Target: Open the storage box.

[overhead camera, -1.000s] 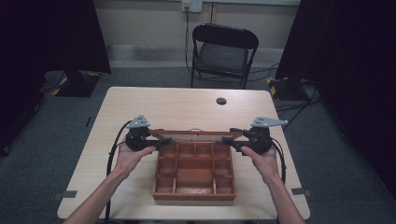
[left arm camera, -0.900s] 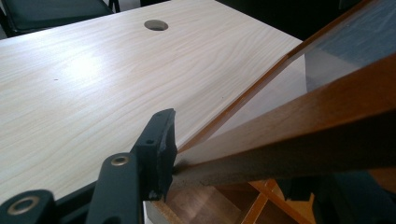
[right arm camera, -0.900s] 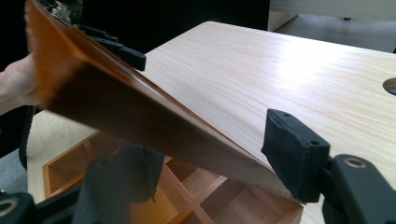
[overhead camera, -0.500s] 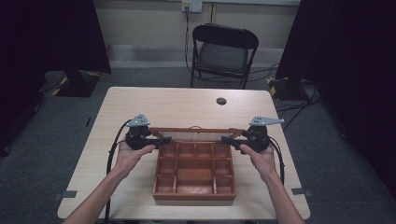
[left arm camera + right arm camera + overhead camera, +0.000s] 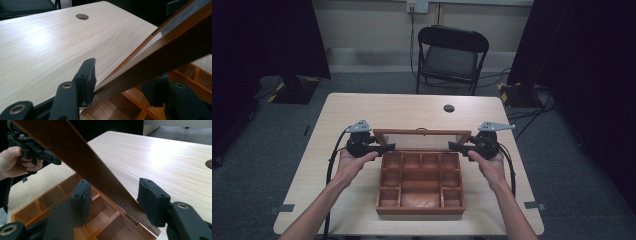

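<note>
The light wooden table (image 5: 362, 107) carries a brown wooden compartment box (image 5: 420, 186) near its near edge, in the middle between the person's hands. The hinged lid (image 5: 422, 139) of the box stands raised at the far side of the box, tilted, with a framed panel inside it.

The left gripper (image 5: 388, 147) holds the left end of the lid; in the left gripper view its jaws have just been closing and now both press on the lid frame (image 5: 160, 57). The right gripper (image 5: 455, 146) is at the right end; its jaws have also been closing, but in the right gripper view the lid edge (image 5: 100, 173) runs between them with a gap at the right pad, so they are open around it.

I think the risk is here: if the left hand moves the lid while the right does not grip, the lid can twist on its hinge (image 5: 131, 218), slip out and fall shut on the box.
</note>
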